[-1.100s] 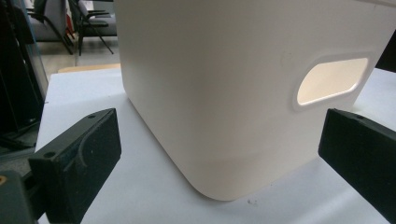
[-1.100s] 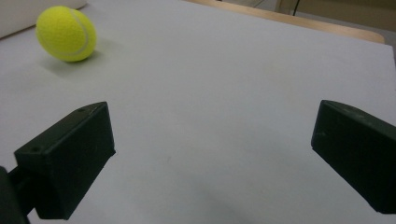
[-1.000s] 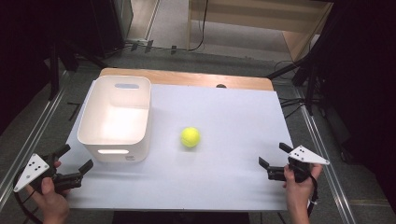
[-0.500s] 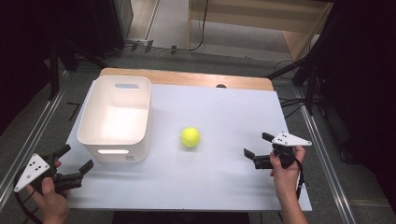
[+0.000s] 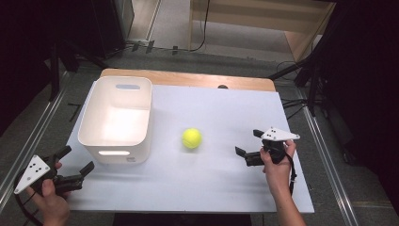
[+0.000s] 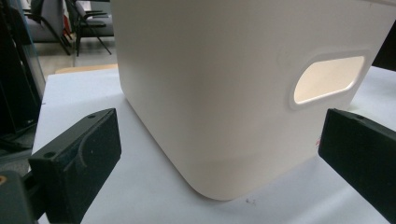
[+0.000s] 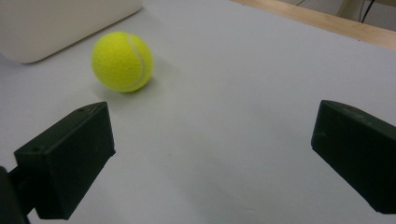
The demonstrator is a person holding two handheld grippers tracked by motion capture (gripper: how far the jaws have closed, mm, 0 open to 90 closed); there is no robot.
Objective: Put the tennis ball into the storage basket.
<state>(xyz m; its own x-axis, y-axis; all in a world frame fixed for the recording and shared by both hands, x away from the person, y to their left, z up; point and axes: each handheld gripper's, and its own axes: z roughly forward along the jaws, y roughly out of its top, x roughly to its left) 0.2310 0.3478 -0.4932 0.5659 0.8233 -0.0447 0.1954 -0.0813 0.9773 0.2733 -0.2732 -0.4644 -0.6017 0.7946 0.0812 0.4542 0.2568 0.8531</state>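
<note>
Your right gripper (image 5: pixel 248 153) is the one nearer the ball (image 5: pixel 192 138), w/ jaws wide apart and nothing between them. The ball sits mid-table on the white mat (image 5: pixel 211 188), just right of the bin (image 5: pixel 117 117) but not touching it. From the right gripper the ball lies to the left and slightly farther away; in the right gripper view it shows up ahead and off toward the left jaw, so the line isn't centred yet. Probably you need to swing left a bit before closing in. It's round, so no long axis to match. Your left gripper (image 5: pixel 75 169) rests at the near left corner, jaws also spread and empty, facing the bin's near wall.
</note>
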